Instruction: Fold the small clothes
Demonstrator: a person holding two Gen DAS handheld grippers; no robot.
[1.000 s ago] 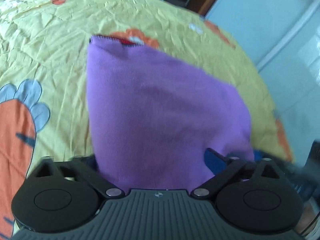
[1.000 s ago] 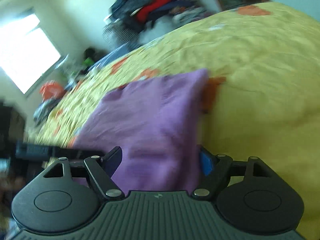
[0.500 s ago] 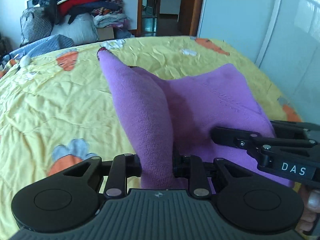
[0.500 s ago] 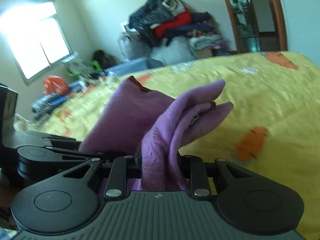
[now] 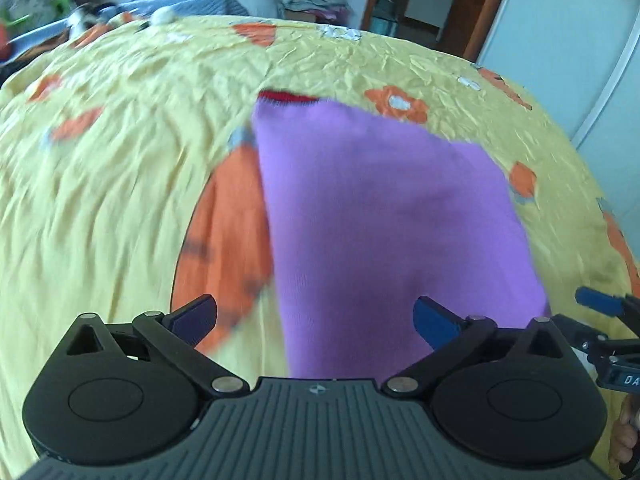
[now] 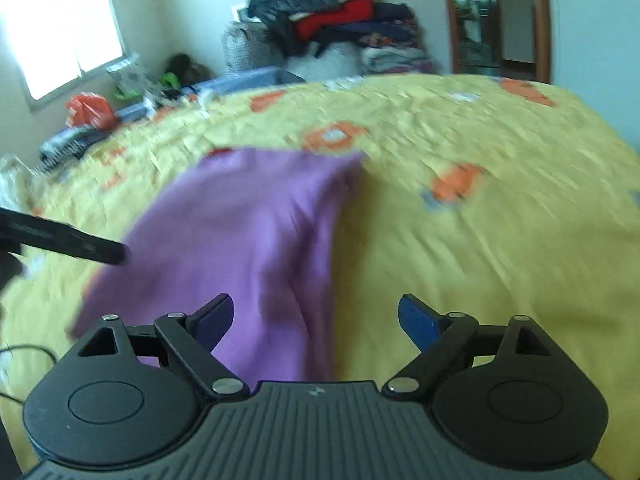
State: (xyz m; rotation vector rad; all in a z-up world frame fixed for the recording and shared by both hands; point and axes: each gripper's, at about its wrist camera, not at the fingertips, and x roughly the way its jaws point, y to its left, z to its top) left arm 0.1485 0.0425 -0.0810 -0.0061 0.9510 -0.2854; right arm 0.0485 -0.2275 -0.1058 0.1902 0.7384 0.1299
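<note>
On the yellow bedspread (image 5: 120,184) lies a purple garment (image 5: 384,208); left claw (image 5: 316,320) and right claw (image 6: 316,322) gape wide, empty.

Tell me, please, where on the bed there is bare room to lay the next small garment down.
Bare yellow bedspread lies right of the purple garment, in front of the right gripper. More lies left of it, beyond the left gripper. The far end is crowded by the clothes pile and the clutter under the window.
</note>
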